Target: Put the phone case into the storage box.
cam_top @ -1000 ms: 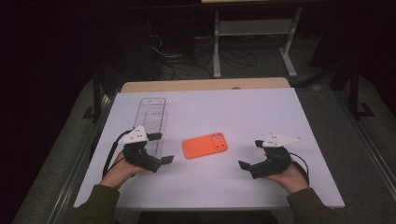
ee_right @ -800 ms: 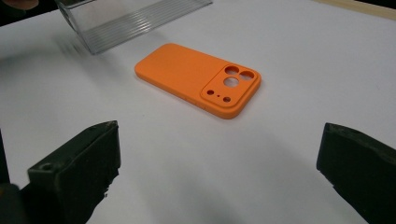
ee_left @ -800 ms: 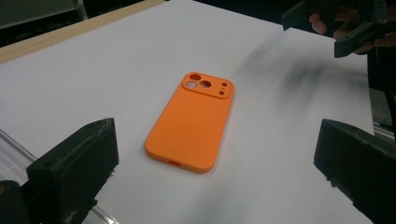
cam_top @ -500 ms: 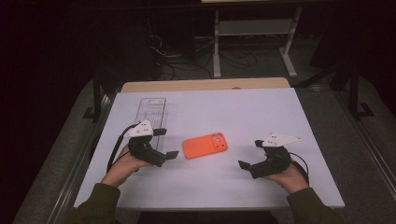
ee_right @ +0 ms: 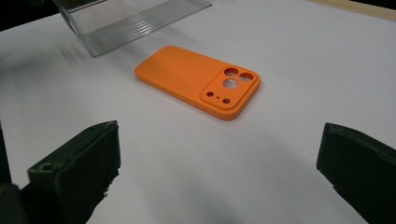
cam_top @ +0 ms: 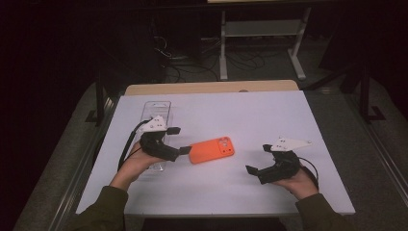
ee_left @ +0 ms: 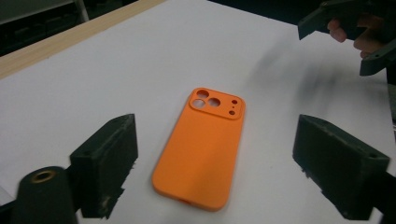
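From above, I am bringing my left gripper (cam_top: 179,140) in toward the near end of the orange case (cam_top: 212,149), which is lying flat, back up, in the middle of the white table (cam_top: 250,113); my right gripper (cam_top: 259,158) is resting on the table well to the right of the case, its jaws spread and holding nothing. A clear tray (cam_top: 157,109) is lying under and behind my left hand. Along my left gripper (ee_left: 210,177), the case (ee_left: 203,147) is sitting between the two jaws with bare table on both sides; the jaws have just been closing a little but are touching nothing, so they are standing apart. Along my right gripper (ee_right: 224,177), the case (ee_right: 198,80) is lying well ahead, camera cutout toward me, the tray (ee_right: 135,18) beyond it. I judge this the approach to a pick: next I am needing to lower, centre the jaws across the case's long edges and squeeze evenly
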The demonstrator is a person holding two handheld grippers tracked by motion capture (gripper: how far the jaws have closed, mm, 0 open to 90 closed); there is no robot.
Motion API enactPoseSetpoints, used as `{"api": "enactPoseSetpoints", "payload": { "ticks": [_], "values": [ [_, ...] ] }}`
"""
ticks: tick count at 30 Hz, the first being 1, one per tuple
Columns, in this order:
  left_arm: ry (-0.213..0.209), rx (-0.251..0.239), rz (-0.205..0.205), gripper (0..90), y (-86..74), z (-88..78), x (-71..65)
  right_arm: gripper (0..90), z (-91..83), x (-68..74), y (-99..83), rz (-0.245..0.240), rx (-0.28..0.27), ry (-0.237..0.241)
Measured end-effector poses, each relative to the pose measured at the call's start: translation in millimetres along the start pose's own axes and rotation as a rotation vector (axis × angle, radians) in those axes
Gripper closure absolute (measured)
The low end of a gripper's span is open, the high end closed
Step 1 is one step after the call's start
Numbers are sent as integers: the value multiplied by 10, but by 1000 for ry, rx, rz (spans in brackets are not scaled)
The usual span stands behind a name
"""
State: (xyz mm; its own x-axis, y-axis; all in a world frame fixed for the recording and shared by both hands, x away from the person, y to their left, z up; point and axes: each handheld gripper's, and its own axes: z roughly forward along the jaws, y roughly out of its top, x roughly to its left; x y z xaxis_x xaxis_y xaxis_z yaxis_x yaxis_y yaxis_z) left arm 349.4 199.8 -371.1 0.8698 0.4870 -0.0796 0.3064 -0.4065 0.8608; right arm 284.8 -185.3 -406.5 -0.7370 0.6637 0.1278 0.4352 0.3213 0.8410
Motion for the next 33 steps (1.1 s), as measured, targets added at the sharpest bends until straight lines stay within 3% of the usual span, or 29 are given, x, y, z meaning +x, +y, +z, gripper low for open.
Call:
{"api": "enactPoseSetpoints", "payload": {
  "ticks": [9,33],
  "values": [
    [-11,25,0,264,103,141,57,0,-7,-6,0,-1,-4,0],
    [-56,90,45,201,326,337,148,0,-12,-10,-4,5,-5,2]
  ]
}}
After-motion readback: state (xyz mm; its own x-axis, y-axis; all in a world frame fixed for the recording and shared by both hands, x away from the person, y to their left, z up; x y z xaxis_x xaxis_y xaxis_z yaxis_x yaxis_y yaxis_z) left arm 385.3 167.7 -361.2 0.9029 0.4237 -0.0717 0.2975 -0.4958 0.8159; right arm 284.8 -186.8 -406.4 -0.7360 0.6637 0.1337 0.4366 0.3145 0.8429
